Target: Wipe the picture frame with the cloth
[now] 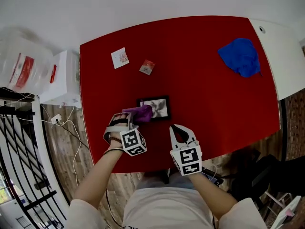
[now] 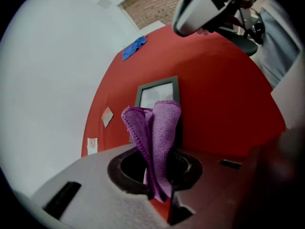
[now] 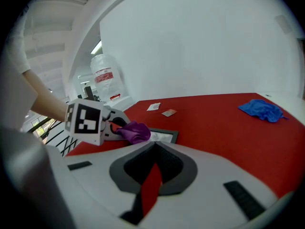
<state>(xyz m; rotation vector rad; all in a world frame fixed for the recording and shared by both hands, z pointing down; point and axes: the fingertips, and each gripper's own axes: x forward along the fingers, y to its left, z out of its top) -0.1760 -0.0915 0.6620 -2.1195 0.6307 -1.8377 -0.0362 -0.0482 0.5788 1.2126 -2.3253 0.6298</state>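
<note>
A black picture frame (image 1: 157,107) lies flat on the red table (image 1: 209,104), near its front edge. My left gripper (image 1: 127,121) is shut on a folded purple cloth (image 1: 141,113), and the cloth's free end rests on the frame's left part. From the left gripper view the cloth (image 2: 159,123) sticks up out of the jaws, covering the near edge of the frame (image 2: 157,92). My right gripper (image 1: 180,133) hovers to the right of the frame, near the table's front edge, shut with nothing in it. The right gripper view shows the cloth (image 3: 135,131) and frame (image 3: 162,136) ahead to the left.
A crumpled blue cloth (image 1: 241,56) lies at the table's far right. Two small packets (image 1: 120,57) (image 1: 147,67) sit at the far left. Left of the table stand a white box (image 1: 62,78) and a large water bottle (image 1: 21,66). Black railings (image 1: 24,147) run at lower left.
</note>
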